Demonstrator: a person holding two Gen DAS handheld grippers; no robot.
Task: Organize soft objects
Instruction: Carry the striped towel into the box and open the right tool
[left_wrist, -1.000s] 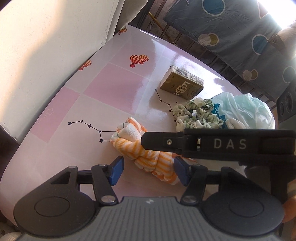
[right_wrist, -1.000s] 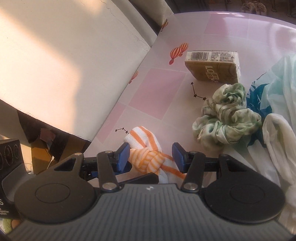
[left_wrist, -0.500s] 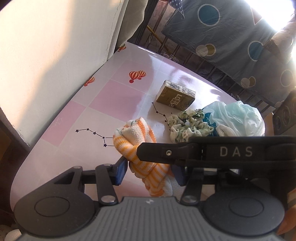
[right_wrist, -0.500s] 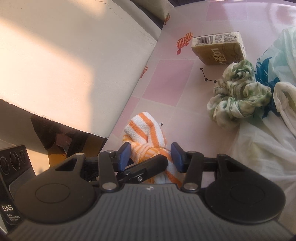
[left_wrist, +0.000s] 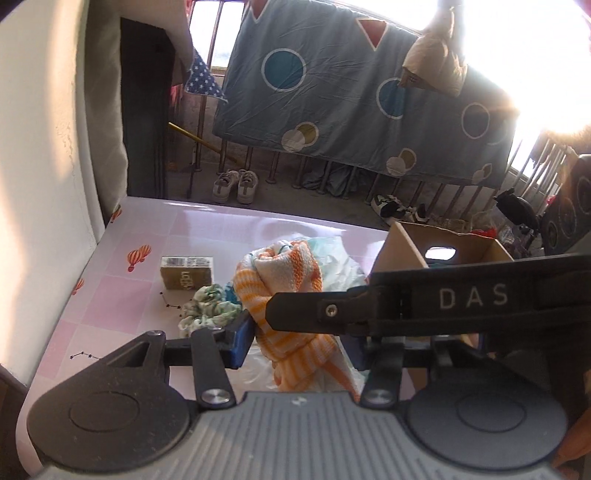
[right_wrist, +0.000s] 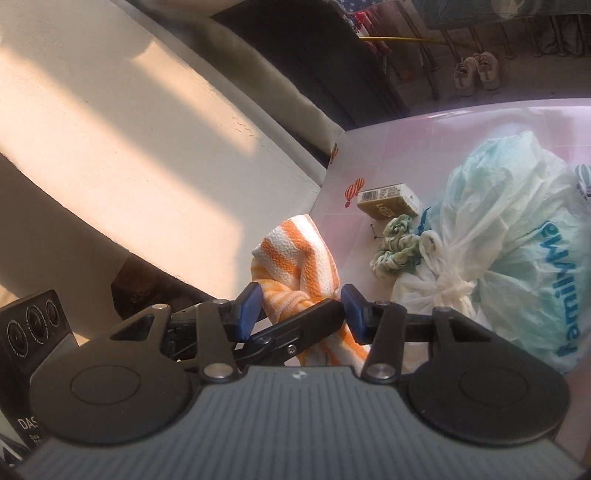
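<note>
While both tools are pinching the same orange-striped cloth (left_wrist: 284, 291) from opposite sides, the bundle is hanging clear of the table (left_wrist: 122, 295), a two-sided hold that is probably keeping the limp fabric bunched rather than trailing. Left tool (left_wrist: 295, 341): its blue pads are pressing into the lower folds, the jaws having just been closing on the cloth between them. Right tool (right_wrist: 301, 308): clamped on the knotted middle of the cloth, its long black finger crossing the left wrist view. Remaining on the table are a green scrunchie (right_wrist: 397, 242), a tied plastic bag (right_wrist: 509, 243) touching it, and a small brown packet (right_wrist: 388, 201) just beside them; these soft items are not yet being handled. Cardboard box (left_wrist: 443, 254): open-topped, standing at the right edge of the table, and judged the likely destination. Open room lies above the bag and scrunchie toward the box; the wall (right_wrist: 129, 147) is crowding the left side of the table, and the box's near rim is the edge the hanging tail could catch on.
</note>
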